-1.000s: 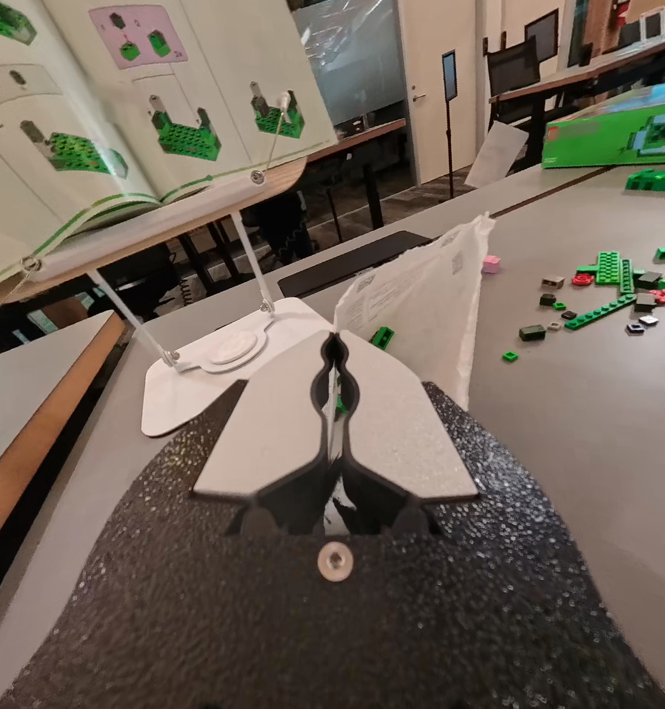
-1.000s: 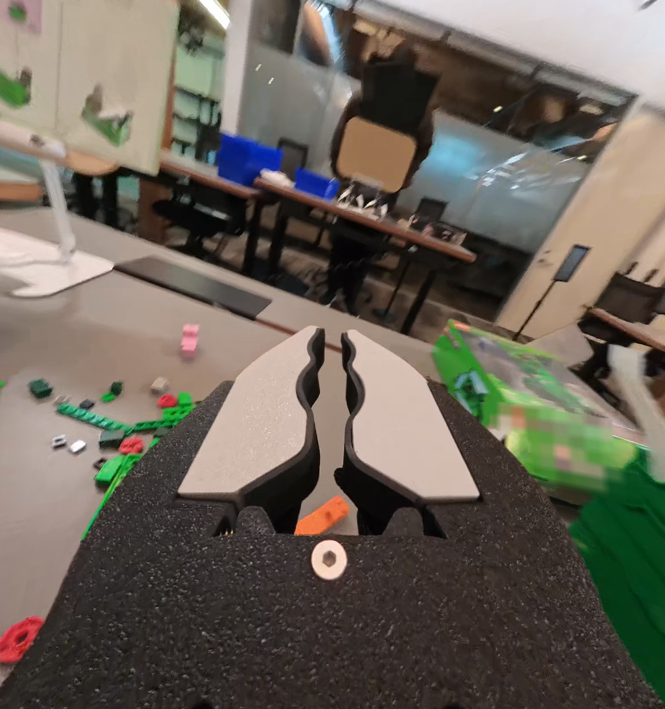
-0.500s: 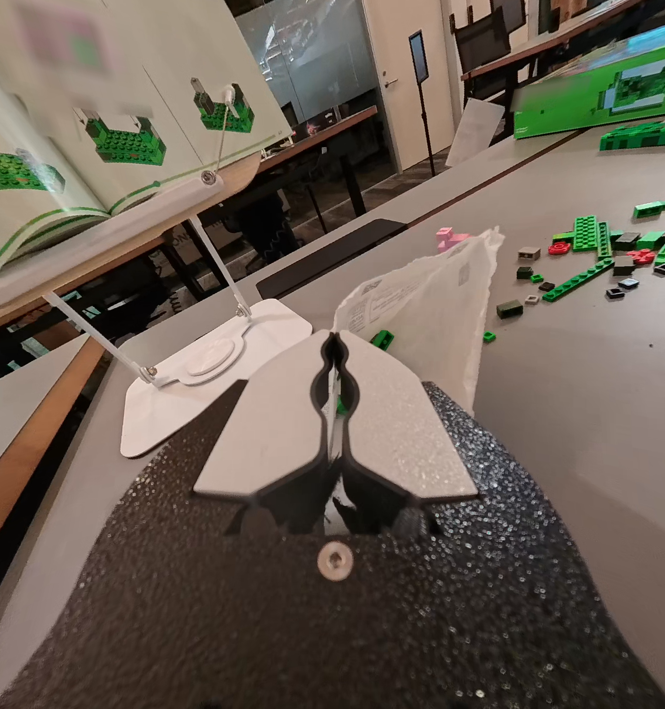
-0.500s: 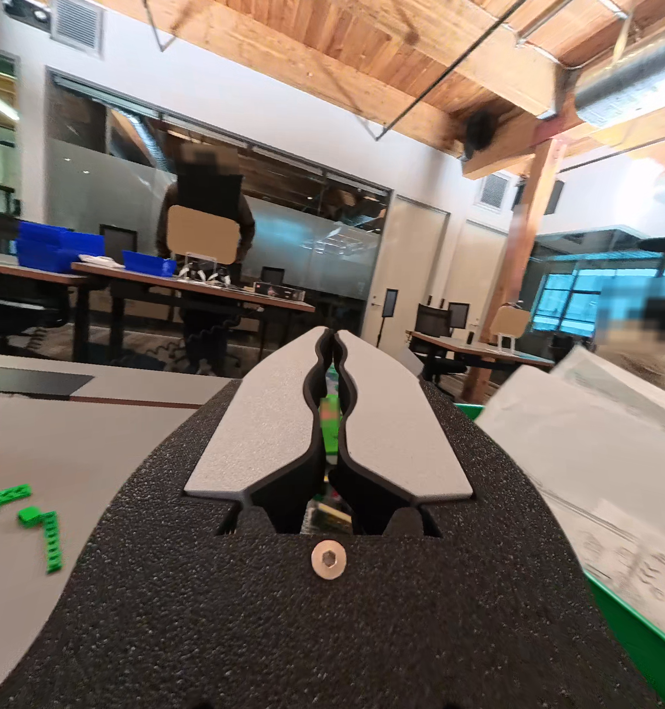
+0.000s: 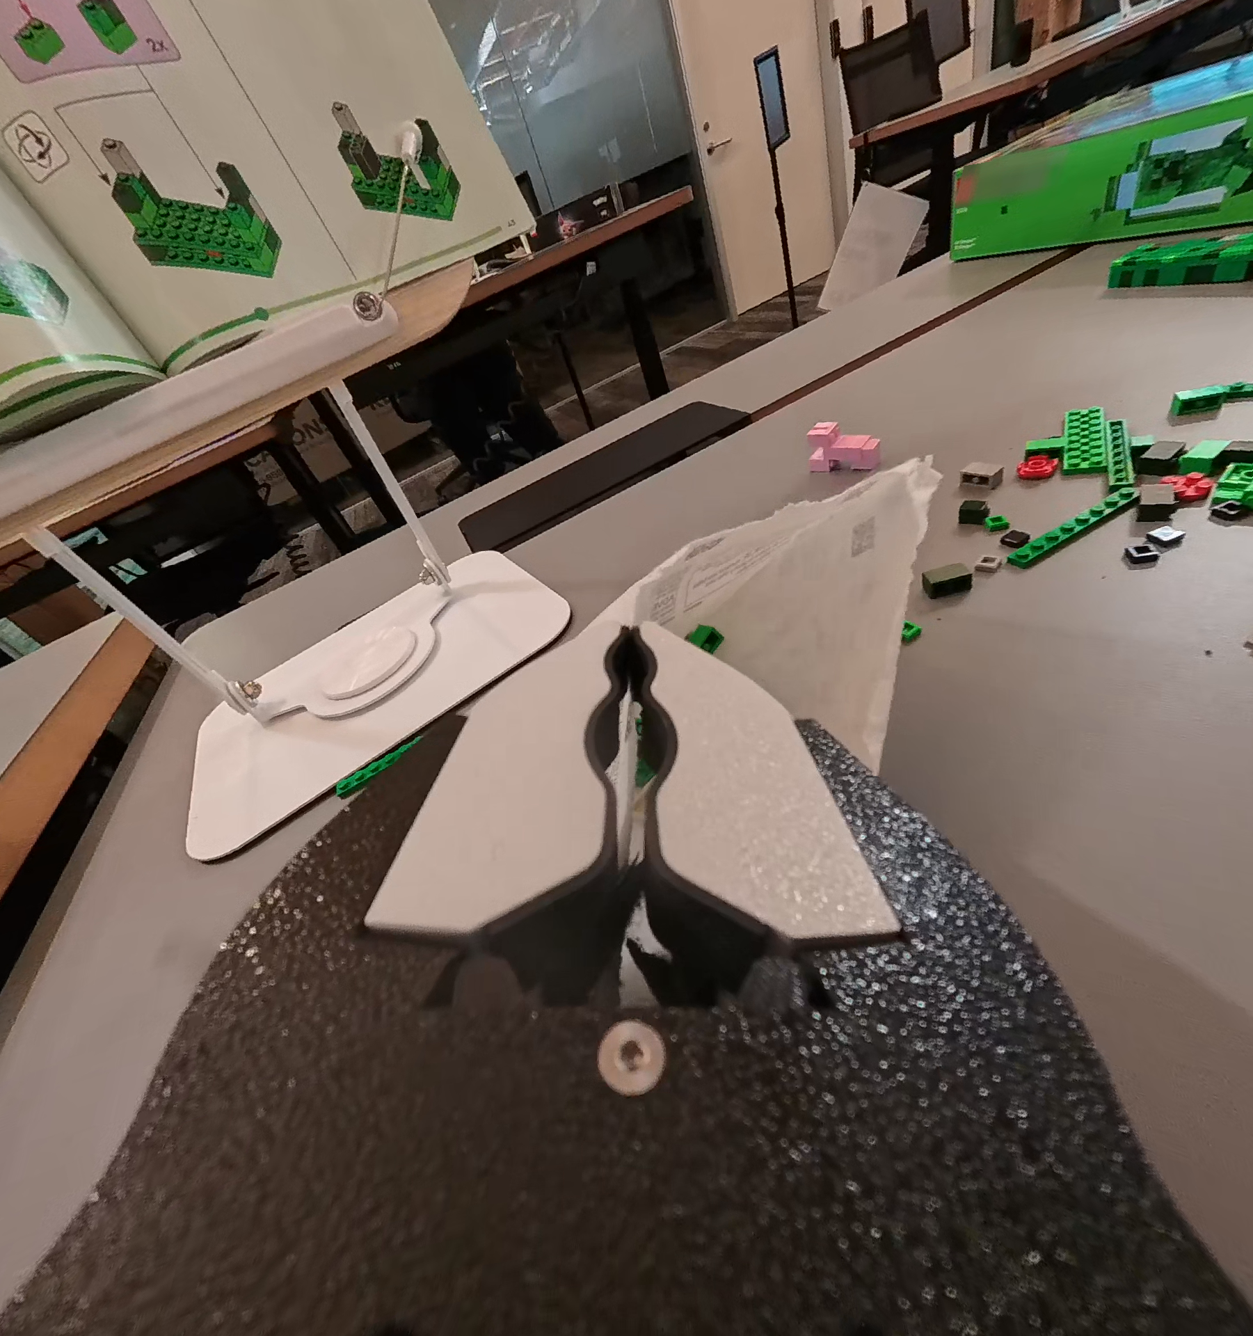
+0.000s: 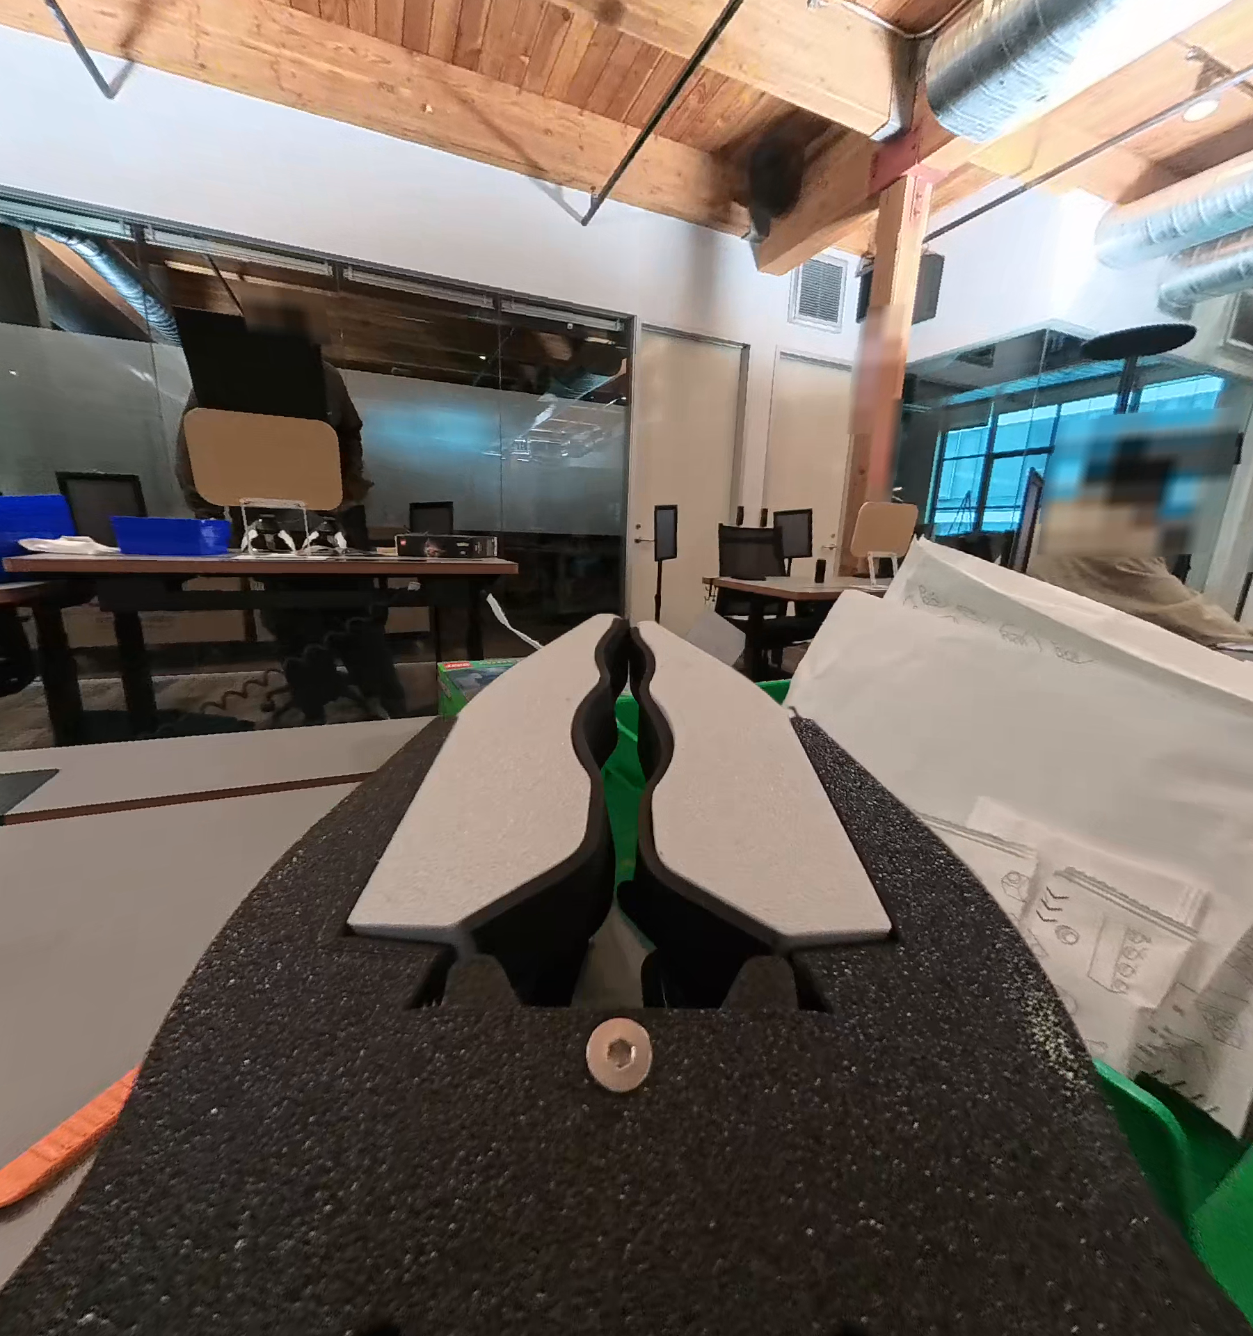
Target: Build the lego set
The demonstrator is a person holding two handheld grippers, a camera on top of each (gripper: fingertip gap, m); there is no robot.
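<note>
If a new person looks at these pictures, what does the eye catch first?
In the left wrist view, the left tongs are shut on a torn white paper bag, with the open instruction booklet on its stand at upper left. Green bricks lie scattered on the grey table at right.

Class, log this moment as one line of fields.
left tongs: shut on white paper bag | right tongs: shut, contents unclear | loose bricks: on grey table
</note>
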